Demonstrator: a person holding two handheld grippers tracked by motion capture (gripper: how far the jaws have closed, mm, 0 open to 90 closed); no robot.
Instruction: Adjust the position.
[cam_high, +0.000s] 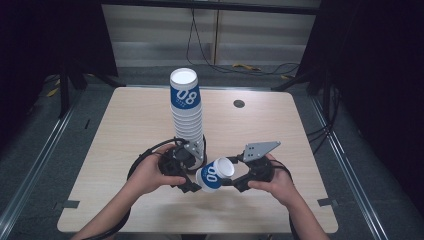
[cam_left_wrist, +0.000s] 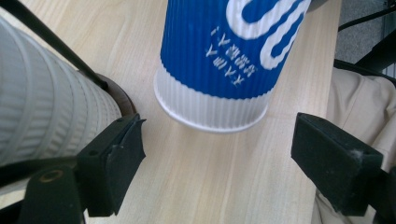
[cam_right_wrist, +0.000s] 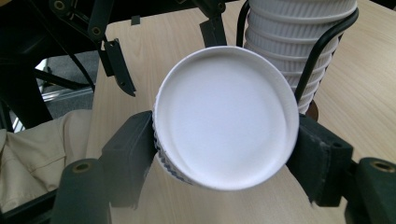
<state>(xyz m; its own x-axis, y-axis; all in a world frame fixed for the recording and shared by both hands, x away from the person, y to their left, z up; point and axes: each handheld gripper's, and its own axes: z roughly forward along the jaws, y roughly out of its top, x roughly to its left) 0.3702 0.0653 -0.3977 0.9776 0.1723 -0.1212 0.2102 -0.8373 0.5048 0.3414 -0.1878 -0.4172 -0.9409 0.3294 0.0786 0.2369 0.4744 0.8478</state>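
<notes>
Two grippers meet at the foot of the stack (cam_high: 186, 107), a tall column of upturned ribbed paper cups standing near the middle of the table (cam_high: 125, 130); every place below is told from that stack.

Left of the stack's base, the left gripper (cam_high: 192, 186) is held low over the tabletop. In the left gripper view its jaws stand wide apart with nothing between them: one pad (cam_left_wrist: 112, 163) lies beside the stack's white ribs (cam_left_wrist: 46, 116), the other is well off to the far side, and the single cup (cam_left_wrist: 224, 65) hangs just ahead of the gap.

Right of the base and a little toward the person, that cup (cam_high: 215, 174) is tipped on its side in the air, clear of the stack. The right gripper (cam_high: 227, 181) is clamped on it; the right gripper view shows both pads pressing the cup's wall, with its round white bottom (cam_right_wrist: 226, 123) facing the camera and the stack's lower rims (cam_right_wrist: 299, 42) behind.

My reading is that one cup has been taken apart from the stack and is now being passed or steadied between the hands. The next move likely calls for the left jaws to close around the cup's open end squarely, without crushing the thin wall, before the right pads let go, and without nudging the tall stack beside them.
</notes>
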